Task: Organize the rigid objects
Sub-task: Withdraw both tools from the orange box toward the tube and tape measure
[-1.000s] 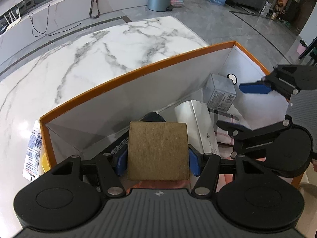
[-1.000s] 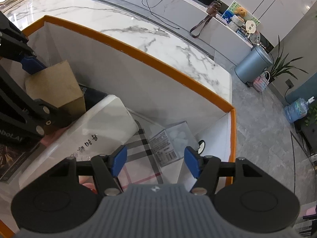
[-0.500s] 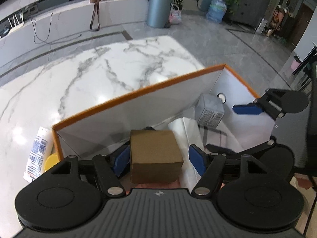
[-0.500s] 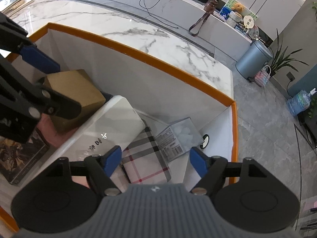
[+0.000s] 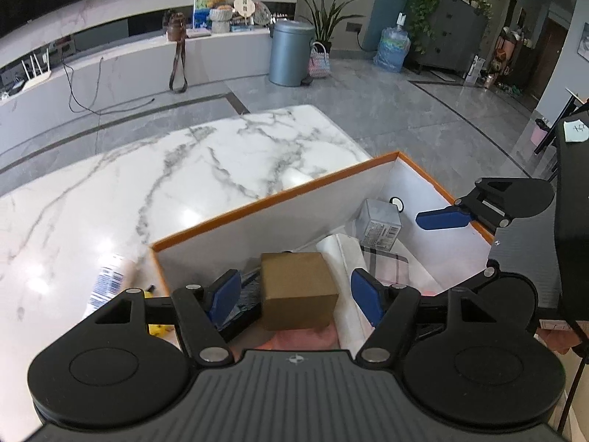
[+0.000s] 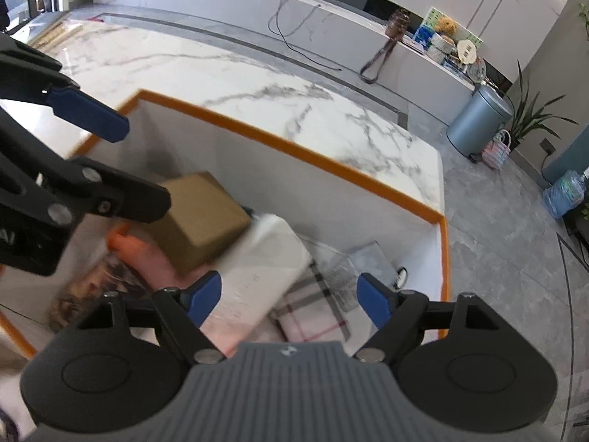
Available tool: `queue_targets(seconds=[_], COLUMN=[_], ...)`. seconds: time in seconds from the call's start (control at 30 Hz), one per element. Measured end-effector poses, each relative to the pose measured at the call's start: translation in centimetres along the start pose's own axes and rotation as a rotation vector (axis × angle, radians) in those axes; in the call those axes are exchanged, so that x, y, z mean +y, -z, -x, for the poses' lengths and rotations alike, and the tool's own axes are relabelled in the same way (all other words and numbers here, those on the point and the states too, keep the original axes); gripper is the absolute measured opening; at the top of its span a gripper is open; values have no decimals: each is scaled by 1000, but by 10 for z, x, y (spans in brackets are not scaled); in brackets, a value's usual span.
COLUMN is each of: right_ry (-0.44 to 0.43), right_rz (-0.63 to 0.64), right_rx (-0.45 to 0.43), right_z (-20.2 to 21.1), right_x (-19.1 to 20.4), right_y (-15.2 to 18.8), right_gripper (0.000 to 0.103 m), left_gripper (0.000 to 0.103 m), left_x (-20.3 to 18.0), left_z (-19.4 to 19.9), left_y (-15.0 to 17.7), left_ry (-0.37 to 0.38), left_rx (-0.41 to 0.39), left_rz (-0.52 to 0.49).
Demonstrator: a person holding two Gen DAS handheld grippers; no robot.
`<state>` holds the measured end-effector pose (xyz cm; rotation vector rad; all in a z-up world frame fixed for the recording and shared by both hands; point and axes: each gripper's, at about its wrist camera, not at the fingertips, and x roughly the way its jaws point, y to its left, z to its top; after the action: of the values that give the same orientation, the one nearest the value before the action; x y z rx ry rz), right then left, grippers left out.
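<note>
A brown cardboard box [image 5: 298,291] sits inside the white carton with an orange rim [image 5: 276,193]. Above it my left gripper [image 5: 294,281] stands open, its blue pads apart from both sides of the box. My right gripper [image 6: 289,287] hovers over a flat white pack [image 6: 254,276]; its jaws are opening and nothing is pressed between them. The brown box [image 6: 198,217] leans against that pack. In the left wrist view the right gripper [image 5: 464,246] is over the carton's right end. In the right wrist view the left gripper [image 6: 121,162] is at the left.
The carton [image 6: 294,147] also holds a plaid case [image 6: 313,313], a small clear labelled box [image 5: 379,221], a dark printed book [image 6: 92,287] and something pink [image 6: 154,265]. It stands on a marble table [image 5: 184,184]. A labelled pack [image 5: 106,283] and a yellow item [image 5: 158,329] lie outside its left wall.
My left gripper let go of the brown box and rose away from it. The right gripper's jaws widened and it rose too; the box stays in the carton.
</note>
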<state>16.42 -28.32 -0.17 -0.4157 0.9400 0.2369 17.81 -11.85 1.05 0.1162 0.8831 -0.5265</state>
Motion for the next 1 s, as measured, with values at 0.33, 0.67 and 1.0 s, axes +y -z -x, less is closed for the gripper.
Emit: queue_targets(seconds=[0.33,0.67,1.0], right_ry=[-33,-76,-130], right_rz=[70,148,256], right_rx=[-66,-127,-163], right_z=[26,42,36], right_x=[43,96,144], right_y=[-33,-68,-97], right_gripper=[79,79,75], left_gripper=[80,79,79], left_x=[38,86,132], left_z=[35,59,64], left_y=[10,29,42], left_ry=[-67,-124,-189], left_rx=[-35,-62,-47], left_rz=[43,112,168])
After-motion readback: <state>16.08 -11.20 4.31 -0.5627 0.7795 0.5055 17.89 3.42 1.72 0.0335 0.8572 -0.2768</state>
